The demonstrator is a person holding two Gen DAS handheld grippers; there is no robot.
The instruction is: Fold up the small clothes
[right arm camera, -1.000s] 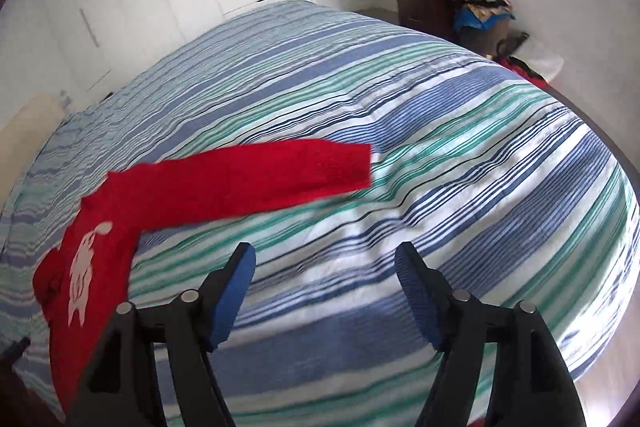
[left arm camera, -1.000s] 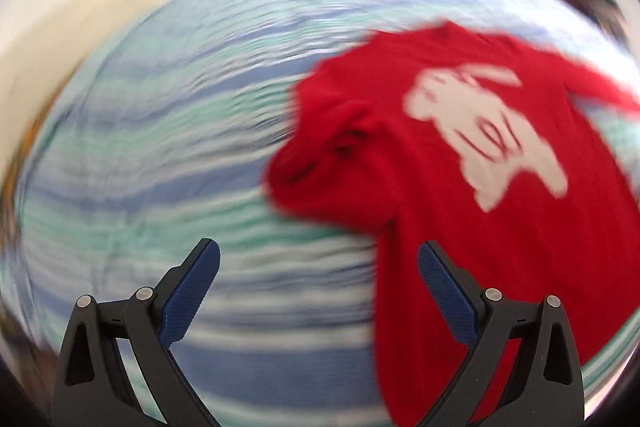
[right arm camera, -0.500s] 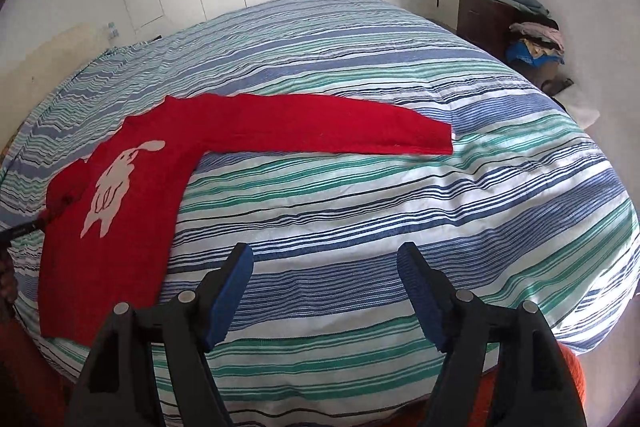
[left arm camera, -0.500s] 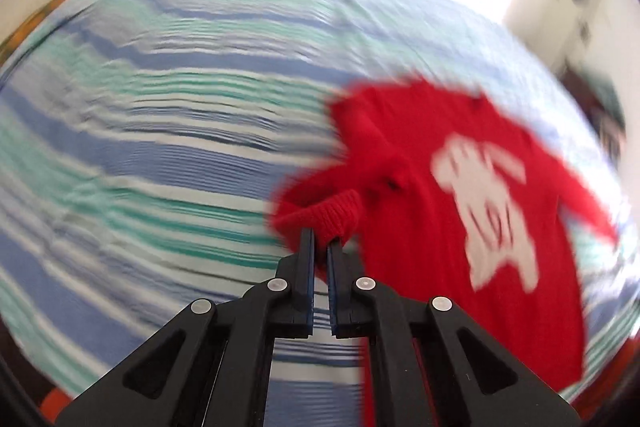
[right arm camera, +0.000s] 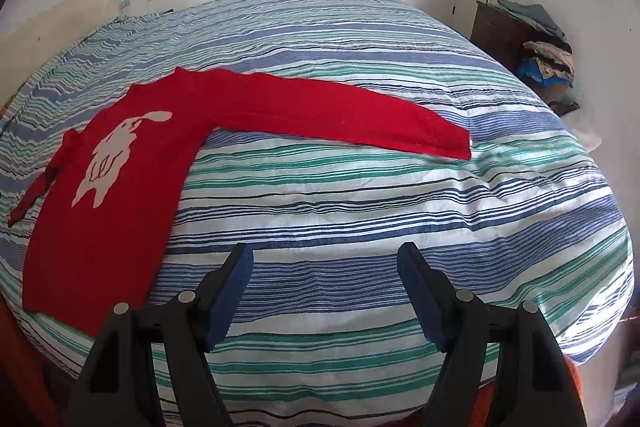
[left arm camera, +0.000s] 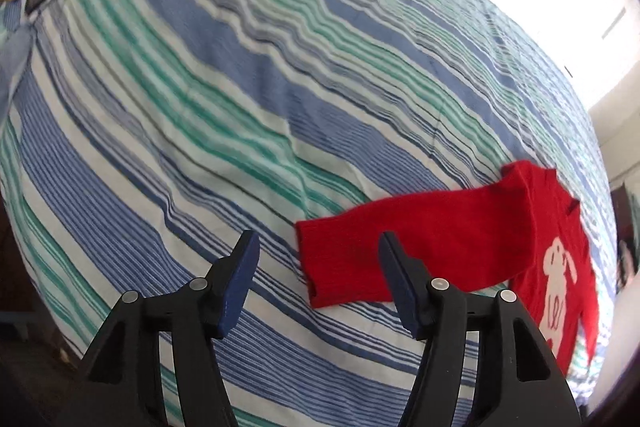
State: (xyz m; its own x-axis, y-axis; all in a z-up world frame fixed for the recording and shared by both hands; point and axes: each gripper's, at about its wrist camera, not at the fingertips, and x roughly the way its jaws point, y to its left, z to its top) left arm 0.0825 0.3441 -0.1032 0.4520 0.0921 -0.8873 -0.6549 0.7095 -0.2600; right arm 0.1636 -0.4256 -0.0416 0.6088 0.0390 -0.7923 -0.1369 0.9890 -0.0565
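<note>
A small red knitted sweater with a white animal shape on its front (right arm camera: 100, 187) is lying flat on a big bed with a blue, green and white striped cover (right arm camera: 360, 227). In the right wrist view, the right gripper (right arm camera: 324, 267) is hanging over the near edge of the bed, and its blue-padded jaws are standing wide apart with nothing between them, only striped cover. The sweater's body is sitting to the left of these jaws, and one long sleeve (right arm camera: 340, 115) is stretching out flat beyond them, ending past the right jaw. The other sleeve is reaching out at the far left side. Far off to the right of the jaws, a pile of folded clothes (right arm camera: 548, 59) is resting by a dark wooden dresser (right arm camera: 496, 27) against the white wall. In the left wrist view, the left gripper (left arm camera: 318, 251) is pointing down at the bed, and its jaws are opening. The end of a red sleeve (left arm camera: 400, 247) is lying flat on the cover just ahead of them, partly behind the right jaw, and the pads are not pressing on it. The sweater's white animal shape (left arm camera: 560, 291) is showing to the right of these jaws.
</note>
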